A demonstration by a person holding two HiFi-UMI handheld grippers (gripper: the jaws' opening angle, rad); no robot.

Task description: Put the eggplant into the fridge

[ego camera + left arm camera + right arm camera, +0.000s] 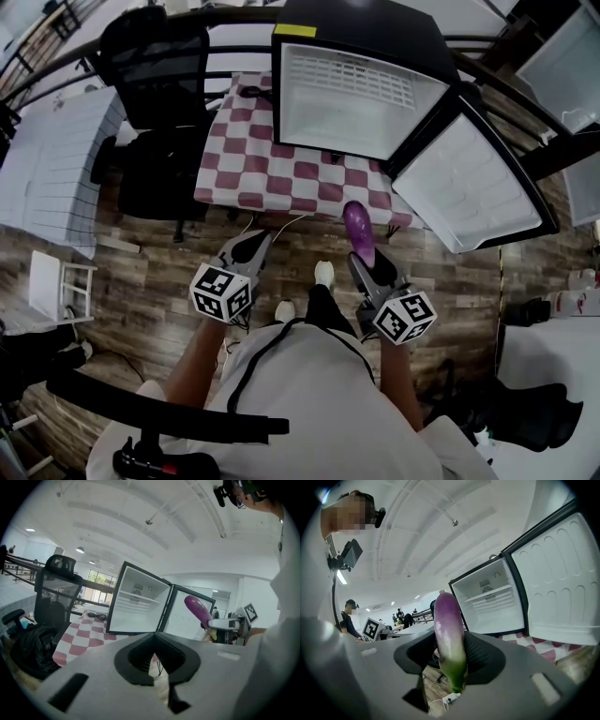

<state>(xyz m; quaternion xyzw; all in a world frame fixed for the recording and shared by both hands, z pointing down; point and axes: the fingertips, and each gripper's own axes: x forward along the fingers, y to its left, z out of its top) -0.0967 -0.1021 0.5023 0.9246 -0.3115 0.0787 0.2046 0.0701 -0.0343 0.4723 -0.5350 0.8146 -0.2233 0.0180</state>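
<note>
A purple eggplant (357, 228) with a green stem end stands upright between the jaws of my right gripper (366, 261), which is shut on it, in front of the table's near edge. The right gripper view shows the eggplant (450, 639) clamped between both pads, its purple end pointing up. A small fridge (361, 94) stands on the table with its door (473, 183) swung wide to the right; its white inside with one shelf (492, 602) looks bare. My left gripper (251, 246) hangs beside the right one, shut on nothing (157, 665).
The table wears a red-and-white checked cloth (253, 159), with a black cable (248, 92) lying on it left of the fridge. A black office chair (159, 75) stands at the table's left. A white rack (52, 281) sits on the wooden floor at far left.
</note>
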